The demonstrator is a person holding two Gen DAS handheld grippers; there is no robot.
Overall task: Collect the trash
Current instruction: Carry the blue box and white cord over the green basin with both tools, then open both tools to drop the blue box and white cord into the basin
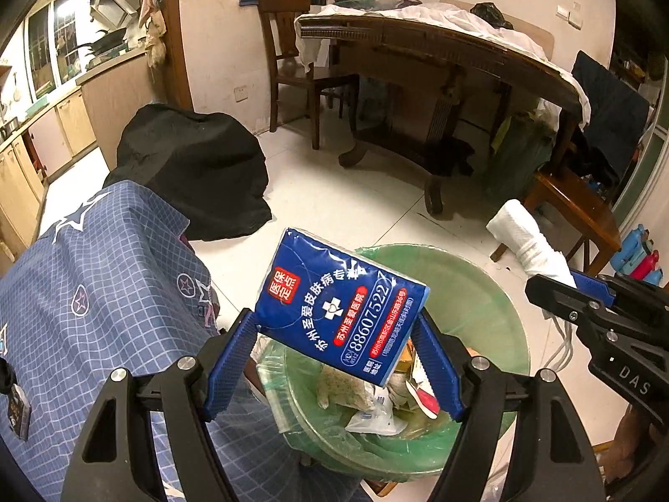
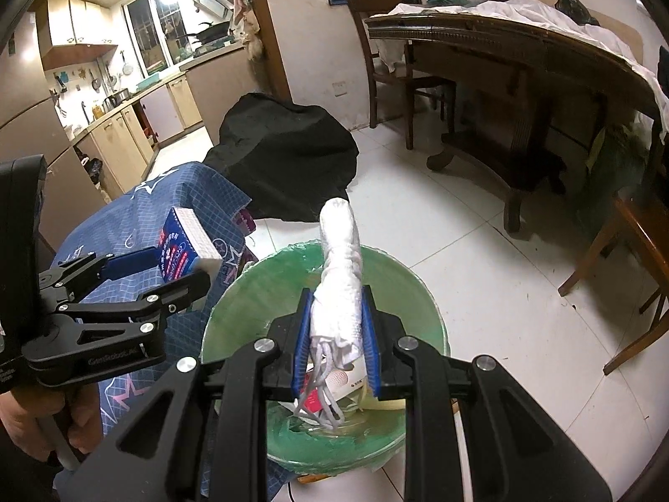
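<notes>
My left gripper (image 1: 336, 326) is shut on a blue tissue pack (image 1: 340, 307) with white Chinese print, held above the green-lined trash bin (image 1: 497, 305). The pack also shows in the right wrist view (image 2: 188, 247), in the left gripper (image 2: 184, 267). My right gripper (image 2: 336, 313) is shut on a rolled white cloth (image 2: 340, 267) with loose strings, held upright over the bin (image 2: 414, 293). In the left wrist view the cloth (image 1: 529, 238) sticks out of the right gripper (image 1: 577, 288) beside the bin. The bin holds several wrappers and papers (image 1: 376, 405).
A blue checked cloth (image 1: 96, 293) covers something left of the bin. A black covered heap (image 1: 200, 171) lies behind it. A dark wooden table (image 1: 439, 54) with chairs stands at the back right. Kitchen cabinets (image 2: 125, 134) run along the left. White tiled floor (image 2: 481, 242) surrounds the bin.
</notes>
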